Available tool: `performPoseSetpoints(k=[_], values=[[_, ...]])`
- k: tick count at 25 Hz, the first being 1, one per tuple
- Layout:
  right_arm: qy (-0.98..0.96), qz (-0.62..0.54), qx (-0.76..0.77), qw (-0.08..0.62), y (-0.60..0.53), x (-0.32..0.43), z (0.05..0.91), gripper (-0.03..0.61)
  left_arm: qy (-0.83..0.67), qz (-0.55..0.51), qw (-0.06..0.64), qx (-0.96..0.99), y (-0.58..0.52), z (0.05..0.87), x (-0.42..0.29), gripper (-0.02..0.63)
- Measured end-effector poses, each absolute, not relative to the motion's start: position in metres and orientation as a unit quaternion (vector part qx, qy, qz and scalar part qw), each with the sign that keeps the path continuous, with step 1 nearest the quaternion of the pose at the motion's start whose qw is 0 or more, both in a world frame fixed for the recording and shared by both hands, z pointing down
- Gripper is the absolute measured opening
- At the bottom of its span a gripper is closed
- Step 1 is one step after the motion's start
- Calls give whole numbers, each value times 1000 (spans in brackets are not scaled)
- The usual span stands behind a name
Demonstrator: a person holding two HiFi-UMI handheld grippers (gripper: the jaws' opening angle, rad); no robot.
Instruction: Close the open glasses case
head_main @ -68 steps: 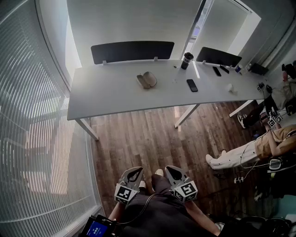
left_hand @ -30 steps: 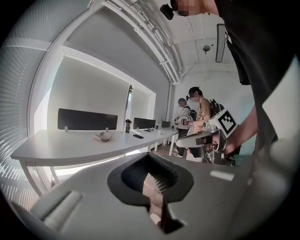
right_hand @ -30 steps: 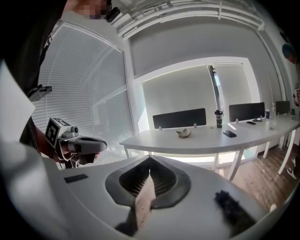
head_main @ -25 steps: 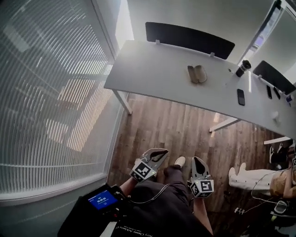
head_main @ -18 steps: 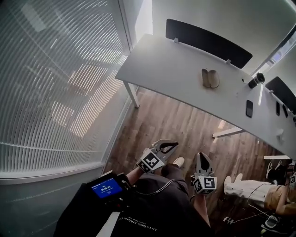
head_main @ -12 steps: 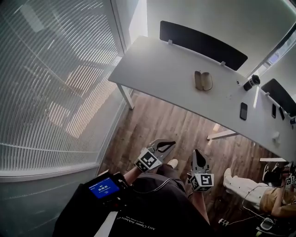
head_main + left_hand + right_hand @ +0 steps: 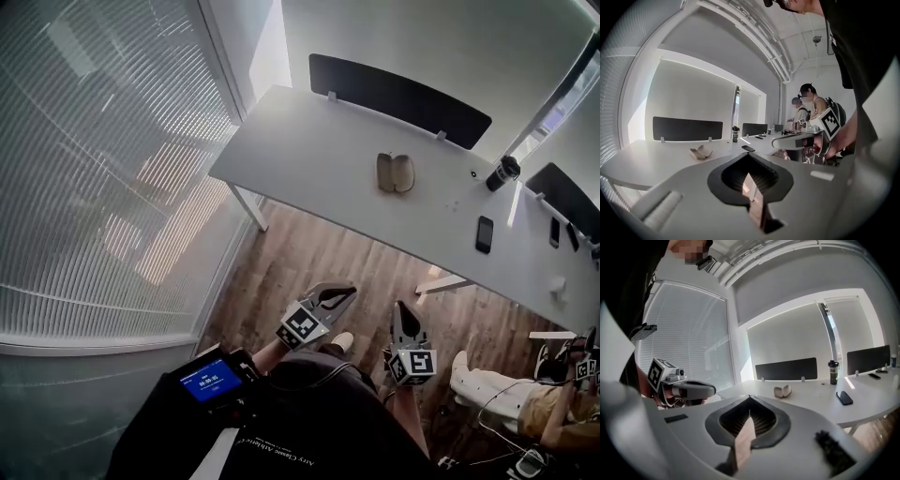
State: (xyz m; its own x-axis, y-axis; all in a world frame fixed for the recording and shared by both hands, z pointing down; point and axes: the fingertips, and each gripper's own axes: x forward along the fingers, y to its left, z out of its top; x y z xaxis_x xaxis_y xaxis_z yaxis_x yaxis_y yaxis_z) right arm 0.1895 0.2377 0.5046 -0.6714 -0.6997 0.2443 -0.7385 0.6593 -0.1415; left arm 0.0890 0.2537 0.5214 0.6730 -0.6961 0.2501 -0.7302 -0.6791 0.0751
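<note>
I count one glasses case (image 7: 396, 173), lying open with its two halves side by side on the white bench (image 7: 309, 159), towards the back and just in front of the long dark screen (image 7: 398, 98) on the far edge. I carry two tools. My left tool (image 7: 345, 291) is pressed together tip against tip, and my right tool (image 7: 402, 314) is pressed together the same way. Both hang low, close to my body and over the wooden floor (image 7: 319, 253), well apart from the case. There are two dark screens in all, the second screen (image 7: 562, 197) further to the right. Right of the case stands one dark bottle (image 7: 503, 172), and nearer the front edge lies one black phone (image 7: 484, 234). Two more dark flat things (image 7: 553, 232) lie further right, too small for me to name. The bench stands on white legs, with a wall of pale slatted blinds (image 7: 103, 169) along my left and a plain white wall behind. At my left hip sits one small device with a blue screen (image 7: 210, 382). One person (image 7: 506, 394) sits on the floor at the far right, legs stretched towards me, and in the left gripper view two people stand beyond the bench's far end. Between my tools and the case lie the floor and the front edge of the bench.
</note>
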Motion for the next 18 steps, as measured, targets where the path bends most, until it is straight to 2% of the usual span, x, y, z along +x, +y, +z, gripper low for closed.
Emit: performPoseSetpoints(k=[8, 18], values=[[-902, 125, 407, 76, 214, 229, 515, 6, -392, 98, 97, 910, 232, 523, 124, 7], [-902, 143, 402, 73, 216, 237, 521, 6, -396, 110, 101, 906, 220, 527, 137, 8]])
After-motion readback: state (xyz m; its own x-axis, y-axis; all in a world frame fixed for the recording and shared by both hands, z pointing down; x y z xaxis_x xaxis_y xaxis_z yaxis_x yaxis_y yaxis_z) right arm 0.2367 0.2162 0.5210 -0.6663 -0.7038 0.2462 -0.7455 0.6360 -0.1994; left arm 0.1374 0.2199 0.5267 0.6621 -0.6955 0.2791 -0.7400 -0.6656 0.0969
